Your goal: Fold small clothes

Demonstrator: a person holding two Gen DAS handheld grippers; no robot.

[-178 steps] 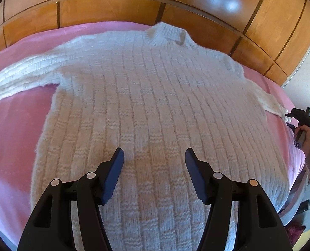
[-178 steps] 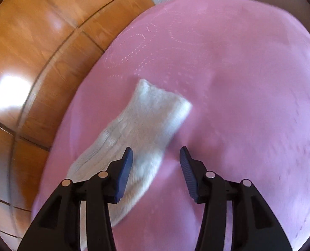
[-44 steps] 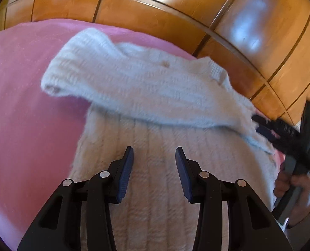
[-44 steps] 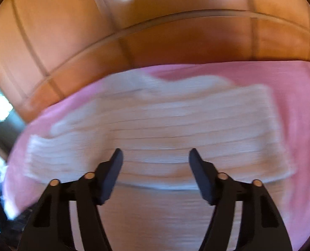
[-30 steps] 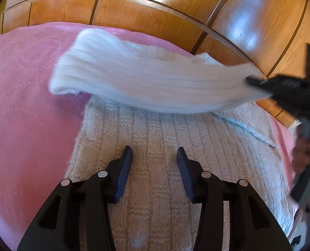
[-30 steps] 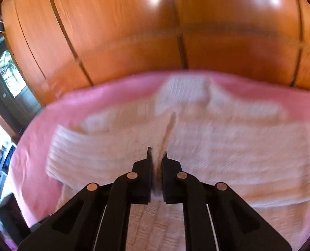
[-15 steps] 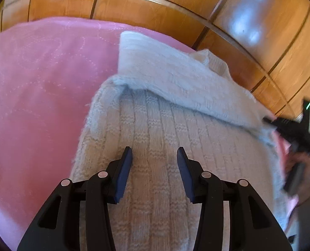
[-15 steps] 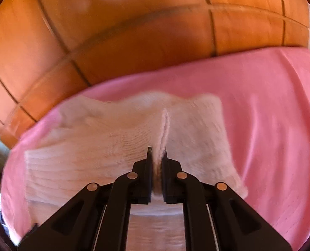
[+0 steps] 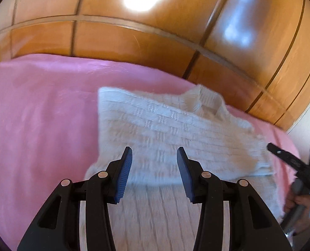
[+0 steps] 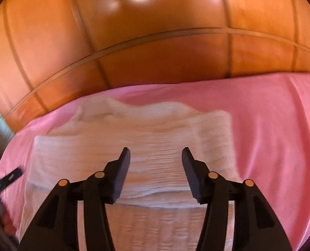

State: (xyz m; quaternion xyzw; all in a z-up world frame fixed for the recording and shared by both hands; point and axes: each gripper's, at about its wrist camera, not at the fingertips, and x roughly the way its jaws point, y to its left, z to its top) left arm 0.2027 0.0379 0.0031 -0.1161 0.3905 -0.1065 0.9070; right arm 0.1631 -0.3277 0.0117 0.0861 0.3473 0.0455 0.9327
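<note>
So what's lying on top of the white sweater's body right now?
A folded-over sleeve lies across the sweater on the pink bedspread. The chest beneath it is covered, so any second sleeve there can't be seen.

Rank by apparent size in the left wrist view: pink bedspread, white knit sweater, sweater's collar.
1. Pink bedspread, though the sweater hides part of it.
2. White knit sweater, nearer the camera, so this gap is unsure.
3. Collar, clearly smallest.

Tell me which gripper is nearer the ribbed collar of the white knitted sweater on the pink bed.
Probably the left. The left gripper hovers over the folded sleeve, just below the collar. The right gripper sits off the sweater's right edge, by the sleeve cuff.
</note>
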